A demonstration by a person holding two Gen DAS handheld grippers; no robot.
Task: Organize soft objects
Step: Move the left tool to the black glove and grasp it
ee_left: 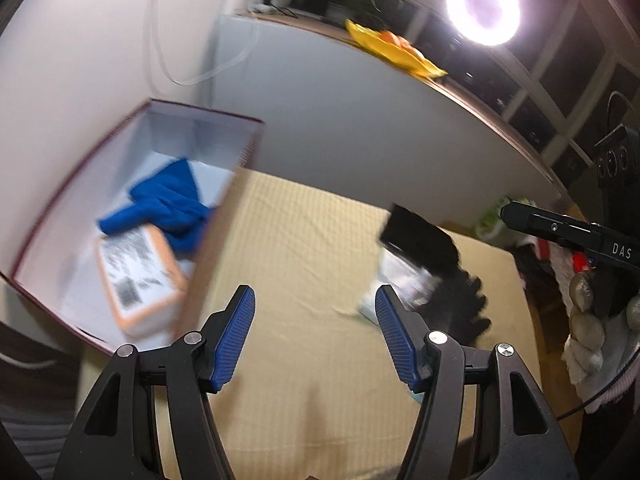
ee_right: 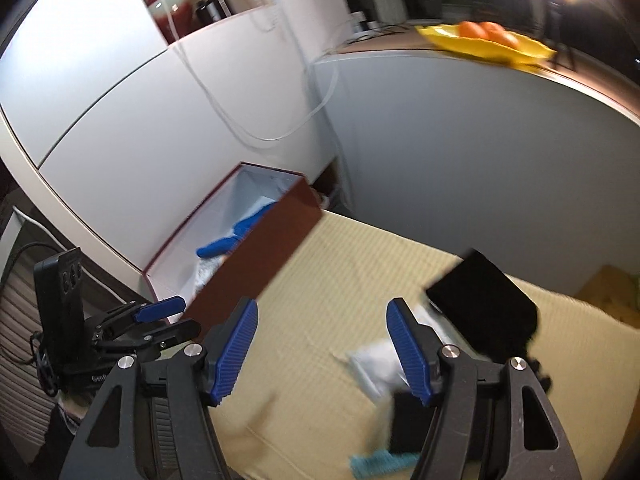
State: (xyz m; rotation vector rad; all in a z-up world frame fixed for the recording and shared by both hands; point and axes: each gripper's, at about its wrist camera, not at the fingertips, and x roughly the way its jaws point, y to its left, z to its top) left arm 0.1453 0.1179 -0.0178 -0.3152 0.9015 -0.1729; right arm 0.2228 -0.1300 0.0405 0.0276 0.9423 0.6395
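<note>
Both grippers, left [ee_left: 315, 334] and right [ee_right: 322, 346], are spread wide, holding nothing. Black glove [ee_right: 490, 306] lies on the mat [ee_right: 340, 280], well apart from the box [ee_right: 256, 256]. Descend squarely over the glove before closing.

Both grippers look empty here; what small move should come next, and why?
Probably ease the right gripper forward and rightward onto the black glove lying on the yellow cloth. Both grippers are open and hold nothing, the glove lies nearest that one, and the box already holds a blue cloth.
</note>
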